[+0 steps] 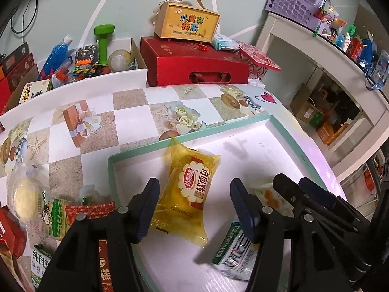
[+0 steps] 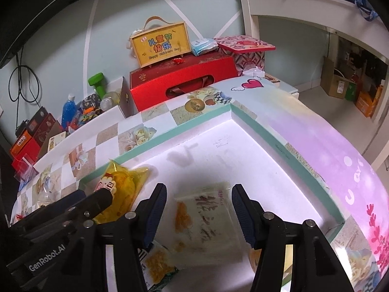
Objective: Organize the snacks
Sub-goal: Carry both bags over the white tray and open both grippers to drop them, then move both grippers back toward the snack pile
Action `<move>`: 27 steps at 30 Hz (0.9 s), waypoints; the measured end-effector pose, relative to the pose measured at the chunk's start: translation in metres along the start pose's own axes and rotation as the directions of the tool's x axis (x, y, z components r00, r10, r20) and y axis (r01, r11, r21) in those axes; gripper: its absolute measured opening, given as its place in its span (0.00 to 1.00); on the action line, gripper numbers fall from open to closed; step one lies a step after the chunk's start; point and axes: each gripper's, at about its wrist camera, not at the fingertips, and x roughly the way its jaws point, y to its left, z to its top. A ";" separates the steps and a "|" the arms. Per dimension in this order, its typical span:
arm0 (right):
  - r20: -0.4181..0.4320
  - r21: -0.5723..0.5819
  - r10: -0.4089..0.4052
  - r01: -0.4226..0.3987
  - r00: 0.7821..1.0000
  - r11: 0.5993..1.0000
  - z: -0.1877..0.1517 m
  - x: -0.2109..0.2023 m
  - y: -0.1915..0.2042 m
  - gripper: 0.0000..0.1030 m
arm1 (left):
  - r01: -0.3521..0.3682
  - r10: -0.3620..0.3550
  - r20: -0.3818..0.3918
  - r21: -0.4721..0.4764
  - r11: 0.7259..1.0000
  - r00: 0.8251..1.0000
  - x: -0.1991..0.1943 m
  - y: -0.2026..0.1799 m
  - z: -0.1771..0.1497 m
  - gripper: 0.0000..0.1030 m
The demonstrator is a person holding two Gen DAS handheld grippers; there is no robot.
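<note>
A shallow white box with a teal rim [image 1: 136, 149] lies on the table, also in the right wrist view [image 2: 262, 126]. A yellow bread packet [image 1: 187, 194] lies inside it, between the open jaws of my left gripper [image 1: 194, 194]; I cannot tell whether they touch it. My right gripper [image 2: 199, 202] is open over a pale translucent snack packet [image 2: 206, 219] in the box. A green-and-white packet [image 1: 233, 250] lies at the box's near side. Several snack packets [image 1: 60, 216] lie on the table left of the box. The right gripper shows in the left wrist view [image 1: 304, 189].
A red gift box [image 1: 197, 65] with a yellow handled box [image 1: 187, 23] on it stands at the table's back. A carton of clutter with a green dumbbell [image 1: 103, 43] sits behind left. A white shelf unit [image 1: 323, 56] stands at the right.
</note>
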 end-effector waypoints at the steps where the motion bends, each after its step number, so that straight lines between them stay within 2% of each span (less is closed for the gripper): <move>1: 0.004 -0.001 -0.003 0.003 1.000 1.000 0.000 -0.001 0.000 0.58 | -0.004 0.004 0.000 -0.001 1.000 1.000 -0.001 0.000 0.000 0.60; 2: 0.006 -0.003 -0.005 0.005 1.000 1.000 0.001 -0.002 0.000 0.60 | -0.011 0.011 -0.003 -0.002 1.000 1.000 -0.002 0.001 0.000 0.62; 4: 0.016 -0.005 -0.022 0.022 1.000 1.000 0.001 -0.003 -0.001 0.72 | -0.063 0.063 0.003 -0.008 0.998 0.998 -0.005 0.003 0.001 0.79; 5: 0.021 -0.004 -0.041 0.041 0.999 0.999 0.001 -0.003 -0.002 0.79 | -0.089 0.089 0.010 -0.012 0.996 0.996 -0.006 0.005 0.001 0.85; 6: 0.019 -0.004 -0.055 0.055 0.998 0.998 0.001 -0.002 -0.004 0.80 | -0.099 0.099 0.015 -0.016 0.995 0.995 -0.008 0.008 0.001 0.89; 9: -0.001 0.013 -0.054 0.054 0.999 0.998 0.001 0.000 -0.009 0.80 | -0.099 0.100 0.030 -0.043 0.994 0.994 -0.012 0.015 0.002 0.89; 12: -0.008 0.013 -0.054 0.054 0.998 0.998 0.000 0.001 -0.010 0.80 | -0.137 0.139 0.054 -0.049 0.989 0.989 -0.014 0.018 0.002 0.90; 13: -0.007 0.013 -0.055 0.055 0.998 0.998 0.000 0.001 -0.010 0.81 | -0.156 0.159 0.067 -0.054 0.986 0.985 -0.015 0.019 0.001 0.97; 14: -0.006 0.013 -0.056 0.056 0.998 0.998 0.000 0.001 -0.010 0.83 | -0.171 0.175 0.077 -0.061 0.983 0.981 -0.016 0.021 0.001 1.00; 16: 0.003 0.019 -0.064 0.064 0.998 0.998 0.000 0.001 -0.011 1.00 | -0.188 0.194 0.096 -0.071 0.980 0.976 -0.018 0.024 0.001 1.00; 19: 0.022 0.037 -0.068 0.067 0.997 0.997 0.000 -0.003 -0.014 1.00 | -0.193 0.203 0.115 -0.092 0.977 0.972 -0.021 0.029 0.000 1.00; 27: 0.057 0.071 -0.082 0.078 0.995 0.994 0.001 -0.010 -0.017 1.00 | -0.151 0.165 0.114 -0.116 0.982 0.980 -0.020 0.033 -0.005 1.00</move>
